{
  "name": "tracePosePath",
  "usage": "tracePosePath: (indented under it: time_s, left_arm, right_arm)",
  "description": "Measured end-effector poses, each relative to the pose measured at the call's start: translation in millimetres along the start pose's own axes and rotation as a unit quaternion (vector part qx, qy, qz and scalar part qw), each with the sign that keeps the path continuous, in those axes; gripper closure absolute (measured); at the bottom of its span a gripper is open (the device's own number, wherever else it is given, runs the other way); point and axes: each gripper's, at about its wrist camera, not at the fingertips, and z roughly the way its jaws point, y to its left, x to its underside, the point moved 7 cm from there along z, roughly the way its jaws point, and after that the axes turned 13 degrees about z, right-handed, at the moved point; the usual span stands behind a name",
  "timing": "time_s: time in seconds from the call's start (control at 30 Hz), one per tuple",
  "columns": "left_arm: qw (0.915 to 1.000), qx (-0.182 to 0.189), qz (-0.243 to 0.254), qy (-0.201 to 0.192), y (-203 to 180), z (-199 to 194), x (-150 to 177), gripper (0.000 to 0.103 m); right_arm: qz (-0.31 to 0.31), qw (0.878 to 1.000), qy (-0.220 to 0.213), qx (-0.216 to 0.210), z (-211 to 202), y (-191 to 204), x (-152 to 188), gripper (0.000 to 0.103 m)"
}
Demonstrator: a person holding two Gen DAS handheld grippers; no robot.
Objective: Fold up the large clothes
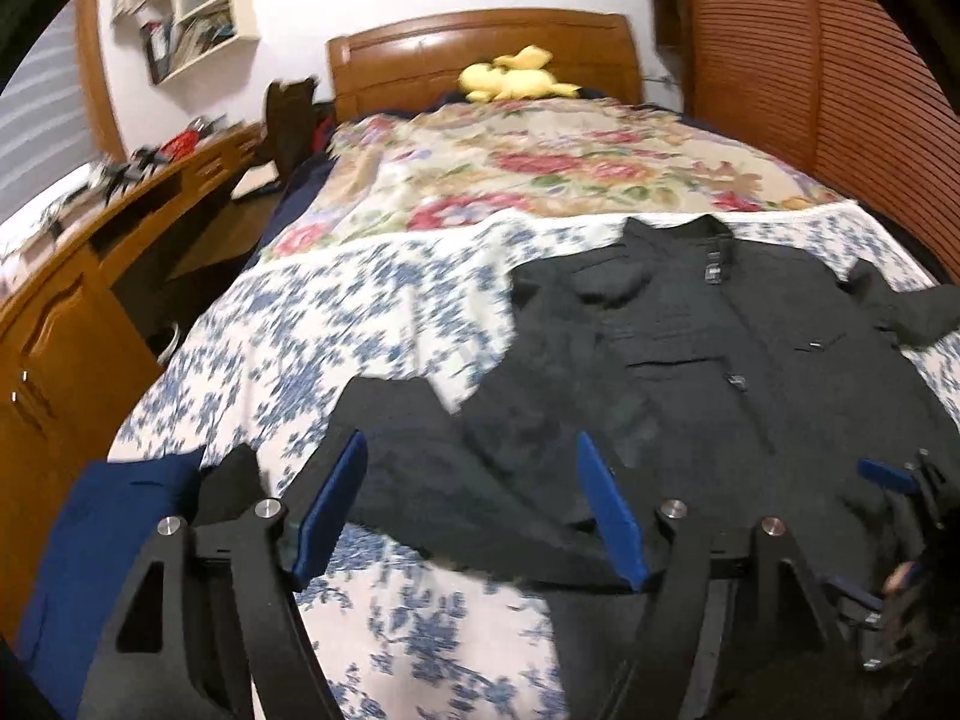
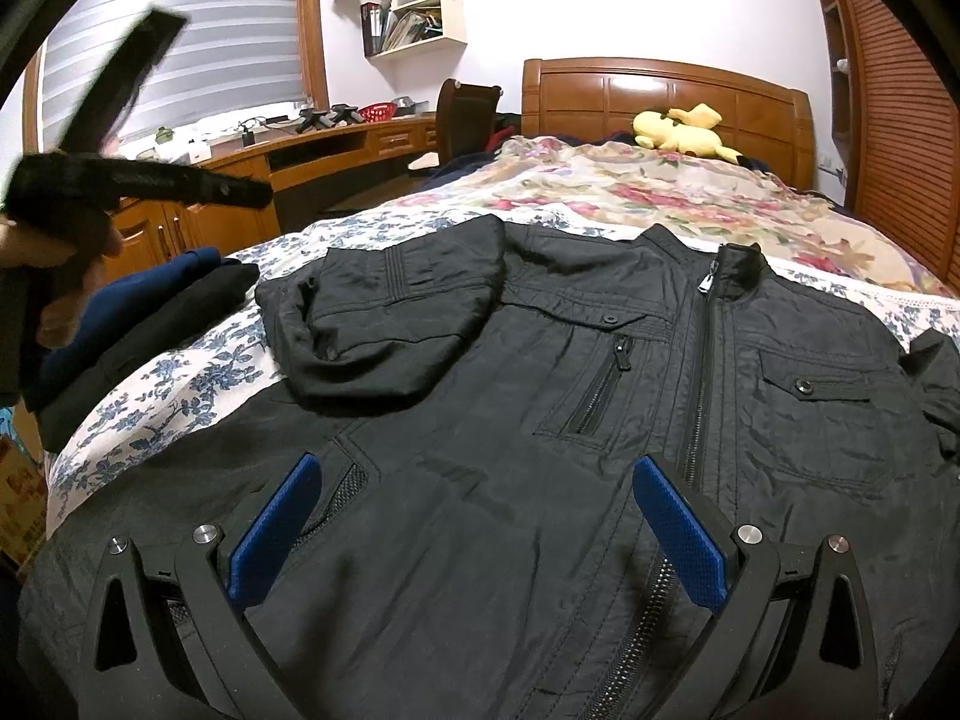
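A black zip jacket (image 2: 600,420) lies front-up on the bed, collar toward the headboard. One sleeve (image 2: 390,324) is folded across its chest. My right gripper (image 2: 477,531) hovers open over the jacket's lower front, its blue pads either side of the fabric and touching nothing. My left gripper (image 1: 471,504) is open above the jacket's (image 1: 720,360) left edge, where dark cloth lies loose on the bedspread between the fingers. A hand (image 2: 54,252) holds the left tool, raised at the far left of the right wrist view.
A stack of folded navy and black clothes (image 2: 150,312) sits at the bed's left edge. A yellow plush toy (image 2: 684,129) rests by the wooden headboard. A wooden desk (image 1: 90,276) runs along the left and a slatted wardrobe (image 1: 840,90) stands on the right.
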Motion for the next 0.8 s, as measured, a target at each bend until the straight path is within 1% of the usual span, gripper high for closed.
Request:
tracePosePath:
  time_s: [0.1,0.27,0.37,0.43,0.53,0.63,0.7,0.8]
  left_arm:
    - [0.9993,-0.010,-0.026,0.025,19.7,26.7,17.1,0.030]
    - [0.9955,-0.023,-0.068,0.061,47.6,70.1,45.7,0.030]
    - [0.9922,-0.030,-0.091,0.081,59.7,90.0,59.7,0.030]
    - [0.9904,-0.034,-0.097,0.092,63.5,104.0,67.5,0.030]
    - [0.9877,-0.026,-0.113,0.104,67.4,119.6,76.7,0.030]
    - [0.9822,0.002,-0.145,0.120,67.5,135.7,86.2,0.029]
    - [0.9807,0.006,-0.157,0.117,67.4,137.8,88.2,0.028]
    - [0.9813,0.000,-0.152,0.118,64.7,137.0,86.8,0.028]
  right_arm:
    - [0.000,1.000,0.000,0.000,0.0,0.1,0.1,0.000]
    - [-0.001,1.000,0.000,0.000,0.2,-0.1,0.1,0.000]
    - [0.000,1.000,0.000,0.000,0.3,0.2,0.1,0.000]
    - [0.000,1.000,0.000,0.001,0.5,0.3,0.3,0.000]
    - [0.000,1.000,-0.001,0.001,0.5,0.4,0.1,0.000]
    - [0.000,1.000,0.000,0.001,0.6,0.6,0.1,0.000]
    - [-0.001,1.000,0.000,0.001,0.8,0.6,0.4,0.000]
    - [-0.001,1.000,0.000,0.000,0.7,1.0,0.9,0.000]
